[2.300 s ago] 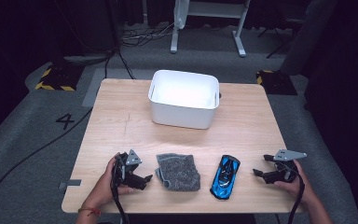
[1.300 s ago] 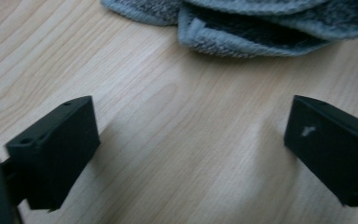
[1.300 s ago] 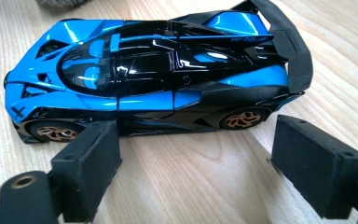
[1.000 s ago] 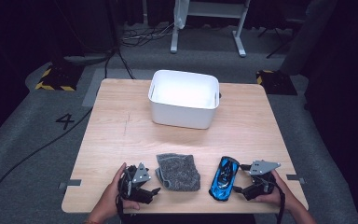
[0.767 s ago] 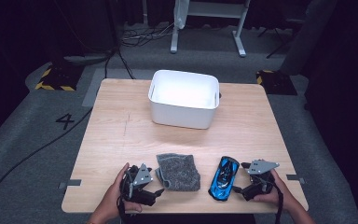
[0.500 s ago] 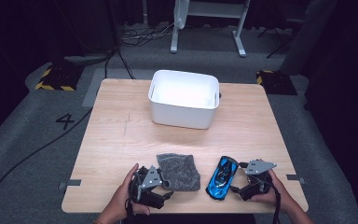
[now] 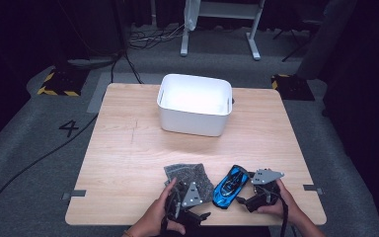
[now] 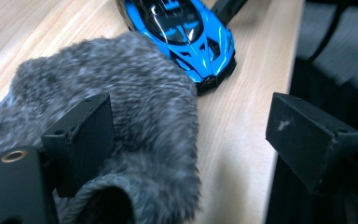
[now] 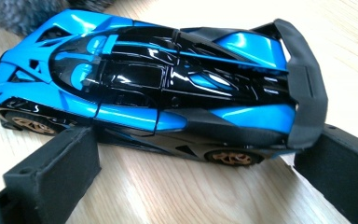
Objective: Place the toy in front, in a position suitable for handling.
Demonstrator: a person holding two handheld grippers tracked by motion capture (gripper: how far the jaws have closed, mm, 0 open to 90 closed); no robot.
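A grey fuzzy cloth (image 7: 189, 177) lies near the table's front edge, with a blue and black toy car (image 7: 231, 185) just to its right. My left gripper (image 7: 195, 200) is at the cloth's near edge. In the left gripper view it (image 8: 193, 126) is open: one pad (image 8: 81, 135) rests against the cloth (image 8: 121, 102) and the other hangs past the table edge. My right gripper (image 7: 249, 197) sits right of the car. Its jaws (image 9: 198, 158) have just opened wide, and the car (image 9: 158, 79) lies broadside just beyond the tips, unpressed.
A white bin (image 7: 195, 104) stands at the back middle of the wooden table (image 7: 128, 148). The table's front edge runs close under both hands. Cables and a stand's feet lie on the floor beyond the table.
My left gripper has slid right along the front edge onto the cloth's near corner. My right gripper has edged left up to the car's side.
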